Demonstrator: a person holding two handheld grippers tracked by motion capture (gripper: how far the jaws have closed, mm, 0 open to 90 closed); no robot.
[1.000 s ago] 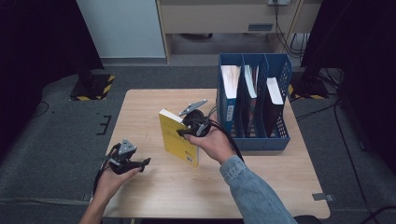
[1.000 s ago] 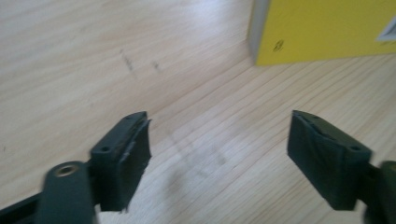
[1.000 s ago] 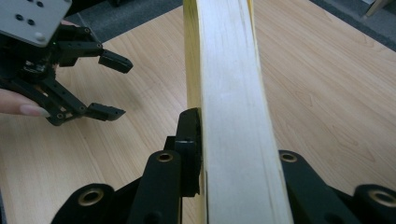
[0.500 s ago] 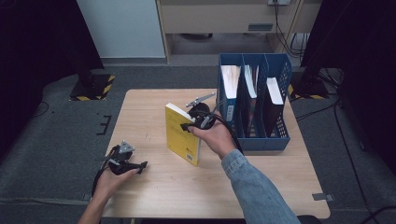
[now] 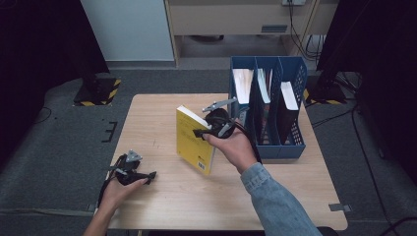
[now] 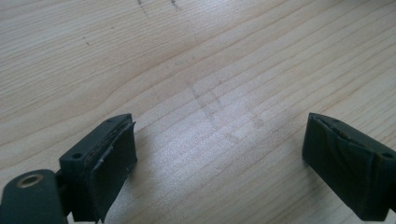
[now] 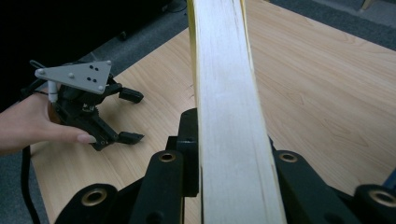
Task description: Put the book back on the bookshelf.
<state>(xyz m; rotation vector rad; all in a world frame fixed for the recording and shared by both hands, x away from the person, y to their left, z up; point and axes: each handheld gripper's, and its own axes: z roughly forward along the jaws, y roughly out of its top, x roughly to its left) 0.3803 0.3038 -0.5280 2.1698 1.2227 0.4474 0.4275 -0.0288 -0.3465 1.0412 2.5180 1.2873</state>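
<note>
A yellow book point(image 5: 194, 143) stands on edge, tilted, over the middle of the wooden table point(image 5: 157, 113). My right gripper point(image 5: 200, 132) is shut on its upper edge. In the right gripper view the pale page edge of the book point(image 7: 229, 107) runs up between the black jaws of my right gripper point(image 7: 229, 156). My left gripper point(image 5: 149, 176) rests near the table's front left corner in a hand. Its jaws have just been opening and stand wide over bare wood, with nothing between them point(image 6: 219, 158). From the right gripper view, the left gripper point(image 7: 134, 116) lies far off to the left.
A blue file holder point(image 5: 269, 147) with three slots stands at the table's right side, just behind my right hand. Each slot holds books or papers point(image 5: 287, 96). Grey floor surrounds the table, with a cabinet at the back.
The right gripper has raised the yellow book and carried it a little to the right, toward the file holder. The left gripper's jaws stand wider apart, and its hand has stayed in place.
</note>
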